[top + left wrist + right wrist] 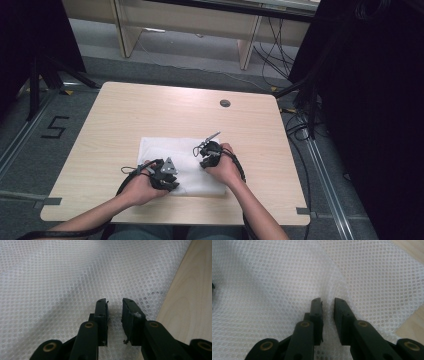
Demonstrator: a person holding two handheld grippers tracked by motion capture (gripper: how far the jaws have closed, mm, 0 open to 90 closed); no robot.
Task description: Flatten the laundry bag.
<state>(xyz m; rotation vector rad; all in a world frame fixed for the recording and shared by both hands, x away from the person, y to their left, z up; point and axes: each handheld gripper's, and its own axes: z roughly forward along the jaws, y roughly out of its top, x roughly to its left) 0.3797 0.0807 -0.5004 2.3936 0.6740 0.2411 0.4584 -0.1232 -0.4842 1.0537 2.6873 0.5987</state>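
Observation:
A white mesh cloth lies flat on the near middle of the light wooden table. My left gripper rests on the cloth's near left corner. In the left gripper view its jaws stand narrowly apart, pressed down into the cloth, with mesh in the gap. My right gripper sits on the cloth's right part. In the right gripper view a raised ridge of cloth runs into the narrow gap between the gripper's jaws, pinched there.
A round dark grommet sits in the table's far right part. Bare wood shows just right of the cloth's edge. Black stands rise at the left, dark drapes and cables at the right.

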